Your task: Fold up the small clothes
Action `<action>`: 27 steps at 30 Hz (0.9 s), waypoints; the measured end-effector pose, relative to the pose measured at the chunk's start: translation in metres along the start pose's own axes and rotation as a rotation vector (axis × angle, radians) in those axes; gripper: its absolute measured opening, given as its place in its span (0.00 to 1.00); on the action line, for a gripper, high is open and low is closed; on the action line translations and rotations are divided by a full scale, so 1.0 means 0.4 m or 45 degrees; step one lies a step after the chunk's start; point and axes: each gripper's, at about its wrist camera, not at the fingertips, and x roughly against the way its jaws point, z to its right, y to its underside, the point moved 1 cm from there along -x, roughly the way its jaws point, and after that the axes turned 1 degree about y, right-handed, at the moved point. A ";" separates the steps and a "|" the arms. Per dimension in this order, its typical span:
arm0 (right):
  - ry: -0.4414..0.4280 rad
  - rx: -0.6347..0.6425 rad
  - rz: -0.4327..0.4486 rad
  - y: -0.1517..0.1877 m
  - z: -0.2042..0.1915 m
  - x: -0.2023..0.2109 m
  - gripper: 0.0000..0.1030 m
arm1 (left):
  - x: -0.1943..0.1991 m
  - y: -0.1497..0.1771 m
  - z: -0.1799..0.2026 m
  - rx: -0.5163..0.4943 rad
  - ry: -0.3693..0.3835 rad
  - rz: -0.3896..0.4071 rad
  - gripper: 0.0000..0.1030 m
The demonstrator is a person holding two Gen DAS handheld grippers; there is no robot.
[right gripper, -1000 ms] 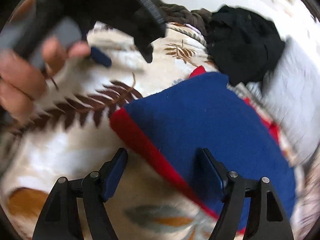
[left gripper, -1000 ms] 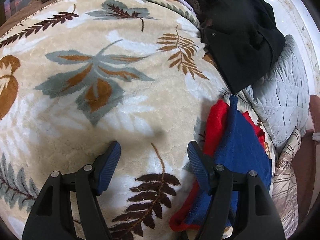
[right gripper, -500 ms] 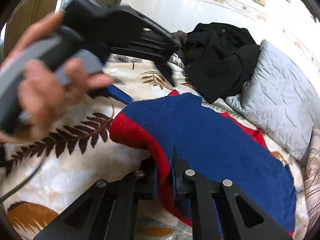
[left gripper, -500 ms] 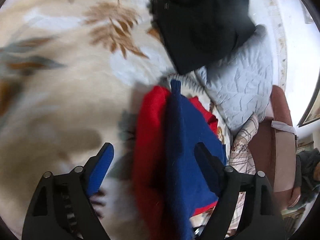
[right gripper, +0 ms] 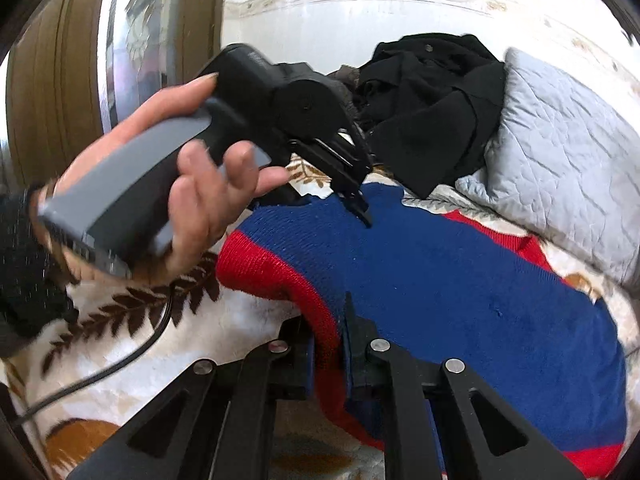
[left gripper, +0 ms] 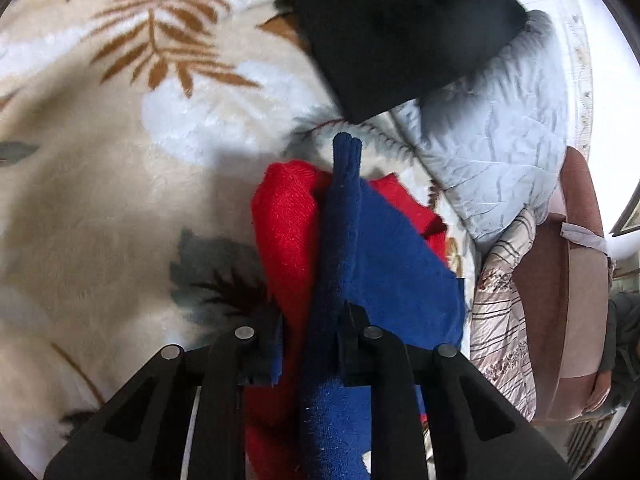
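Observation:
A small blue and red knit sweater [right gripper: 460, 280] lies on the leaf-patterned blanket [left gripper: 100, 200]. My left gripper [left gripper: 310, 328] is shut on a raised fold of the sweater [left gripper: 344, 240] at its far edge; in the right wrist view the left gripper [right gripper: 360, 208] bites the blue cloth there, held by a hand. My right gripper [right gripper: 327, 344] is shut on the sweater's red hem at the near edge.
A black garment [right gripper: 432, 96] lies in a heap behind the sweater, beside a pale grey quilted pillow [right gripper: 560, 152]. A striped cloth [left gripper: 504, 300] and a brown chair [left gripper: 572, 272] stand off the bed's right side. A black cable [right gripper: 100, 376] runs over the blanket at the left.
My left gripper moved right over the sweater and shut on its far edge. My right gripper shut on the red hem half a second ago and still holds it.

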 end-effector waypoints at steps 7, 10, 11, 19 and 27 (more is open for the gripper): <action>-0.036 -0.182 0.088 -0.020 0.074 0.099 0.09 | 0.071 0.038 0.147 -0.086 0.024 0.069 0.15; -0.058 -0.316 0.130 -0.018 0.141 0.155 0.09 | 0.084 0.062 0.222 -0.130 0.032 0.082 0.15; -0.064 -0.355 0.139 -0.014 0.160 0.168 0.09 | 0.085 0.070 0.242 -0.143 0.033 0.083 0.15; -0.118 -0.737 0.225 0.076 0.347 0.255 0.09 | 0.018 0.131 0.441 -0.275 -0.021 0.072 0.15; -0.189 -0.949 0.225 0.164 0.485 0.307 0.08 | -0.147 0.196 0.601 -0.387 -0.029 -0.017 0.15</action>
